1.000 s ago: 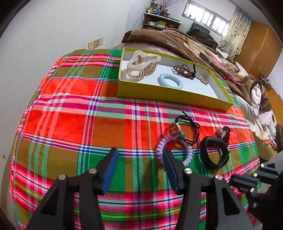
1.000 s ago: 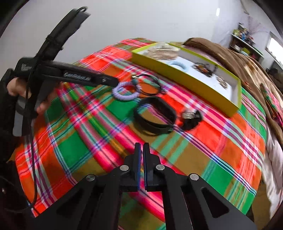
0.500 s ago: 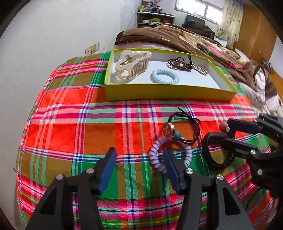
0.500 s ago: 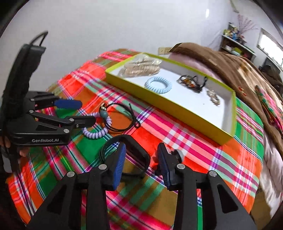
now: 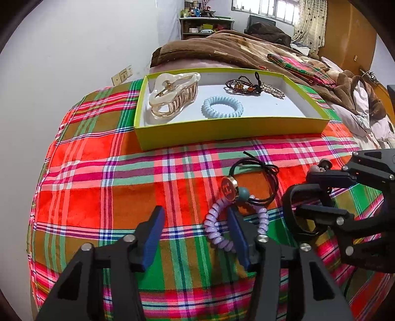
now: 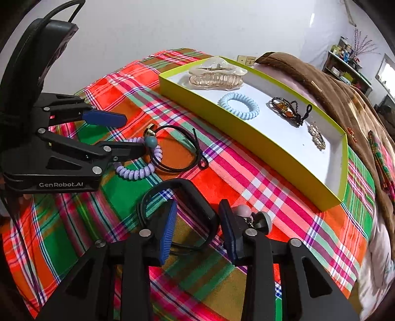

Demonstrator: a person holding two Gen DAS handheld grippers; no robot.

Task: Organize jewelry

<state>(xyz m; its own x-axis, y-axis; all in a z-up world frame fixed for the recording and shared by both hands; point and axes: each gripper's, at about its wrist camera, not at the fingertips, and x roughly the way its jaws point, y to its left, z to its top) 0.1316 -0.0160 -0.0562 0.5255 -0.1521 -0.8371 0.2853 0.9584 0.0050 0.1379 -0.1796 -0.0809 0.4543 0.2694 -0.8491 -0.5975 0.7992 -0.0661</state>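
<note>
My left claw (image 5: 195, 232) stands wide, one finger inside the purple coil tie (image 5: 214, 229); my right claw (image 6: 197, 228) stands wide around the black band (image 6: 197, 195).

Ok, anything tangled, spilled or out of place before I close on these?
Nothing spilled or damaged. One snag: the black cord tie with the round charm overlaps the purple coil tie, so lifting one may drag the other.

Bright even daylight (window (image 5: 271, 10) behind), soft shadows, fisheye-bent edges
</note>
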